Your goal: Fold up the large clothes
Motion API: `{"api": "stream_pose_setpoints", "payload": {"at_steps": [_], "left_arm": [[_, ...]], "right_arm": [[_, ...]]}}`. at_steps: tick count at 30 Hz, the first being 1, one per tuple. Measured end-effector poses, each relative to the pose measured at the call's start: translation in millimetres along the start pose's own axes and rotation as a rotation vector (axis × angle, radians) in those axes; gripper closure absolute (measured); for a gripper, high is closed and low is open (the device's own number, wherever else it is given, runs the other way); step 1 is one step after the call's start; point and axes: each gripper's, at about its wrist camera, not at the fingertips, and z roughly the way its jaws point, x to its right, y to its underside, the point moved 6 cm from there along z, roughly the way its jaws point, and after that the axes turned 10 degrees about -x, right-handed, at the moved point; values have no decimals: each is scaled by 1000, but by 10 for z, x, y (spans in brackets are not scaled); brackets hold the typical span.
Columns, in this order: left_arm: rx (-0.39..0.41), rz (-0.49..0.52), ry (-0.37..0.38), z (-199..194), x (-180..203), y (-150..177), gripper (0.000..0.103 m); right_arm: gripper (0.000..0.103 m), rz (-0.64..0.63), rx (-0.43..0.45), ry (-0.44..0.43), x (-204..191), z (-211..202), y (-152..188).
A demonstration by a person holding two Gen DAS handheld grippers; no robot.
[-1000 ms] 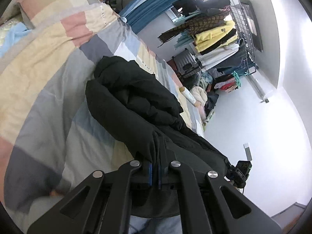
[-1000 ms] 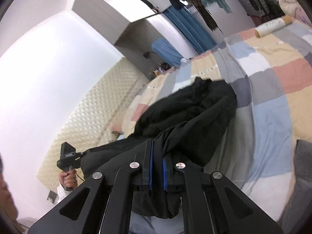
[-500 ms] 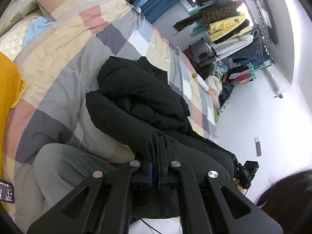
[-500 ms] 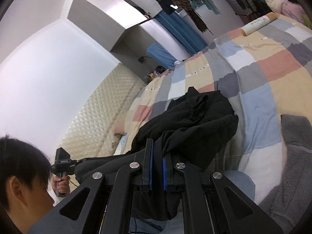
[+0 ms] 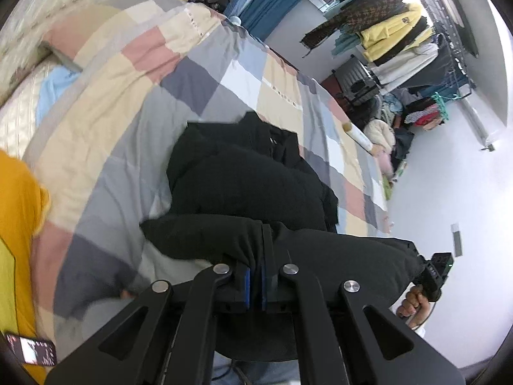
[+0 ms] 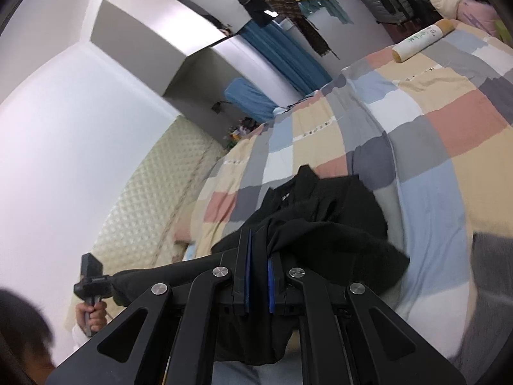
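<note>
A large black coat (image 5: 250, 179) lies bunched on the checked bed cover (image 5: 134, 73), its near edge lifted and stretched between both grippers. My left gripper (image 5: 255, 276) is shut on the coat's near edge. In the right wrist view the coat (image 6: 323, 224) hangs from my right gripper (image 6: 258, 282), whose blue pads stand slightly apart with cloth across them. The right gripper also shows in the left wrist view (image 5: 436, 272), and the left gripper in the right wrist view (image 6: 91, 280).
A white roll (image 6: 423, 40) lies at the far side of the bed. A clothes rack (image 5: 384, 22) with hung garments stands beyond. A yellow garment (image 5: 16, 224) and a phone (image 5: 30, 351) lie at the left. A grey fleece (image 6: 490, 295) lies at the right.
Both grippers have moved forward over the bed with the coat's edge, bringing it closer to the bunched part. The right pads have opened slightly.
</note>
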Motion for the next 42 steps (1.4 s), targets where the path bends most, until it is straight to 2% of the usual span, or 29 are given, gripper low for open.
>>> {"api": "stream_pose_setpoints", "payload": {"at_steps": [5, 9, 13, 18, 22, 26, 31, 36, 39, 42], "left_arm": [[11, 2, -112, 248, 50, -500, 99], [31, 17, -202, 469, 90, -853, 98], [48, 41, -307, 738, 124, -1198, 98], [47, 76, -480, 1206, 74, -1636, 98], [35, 109, -580, 1590, -11, -1885, 99], [3, 99, -605, 1960, -174, -2068, 99], [-43, 69, -616, 2336, -381, -2240, 97], [-80, 52, -595, 2531, -460, -2359, 96], [-101, 35, -566, 2579, -491, -2379, 95], [-97, 27, -545, 2581, -502, -2338, 95]], "right_arm": [[97, -9, -13, 90, 96, 385, -414], [97, 21, -36, 163, 331, 774, -756], [98, 22, -57, 274, 504, 1172, -1045], [98, 11, -101, 410, 714, 1690, -1296], [98, 9, -139, 484, 916, 2066, -1410], [98, 7, -207, 547, 1187, 2504, -1446], [98, -1, -272, 580, 1431, 2945, -1429], [98, 58, -307, 550, 1670, 3183, -1410], [98, 94, -315, 515, 1729, 3193, -1394], [94, 126, -309, 443, 1705, 3070, -1366]]}}
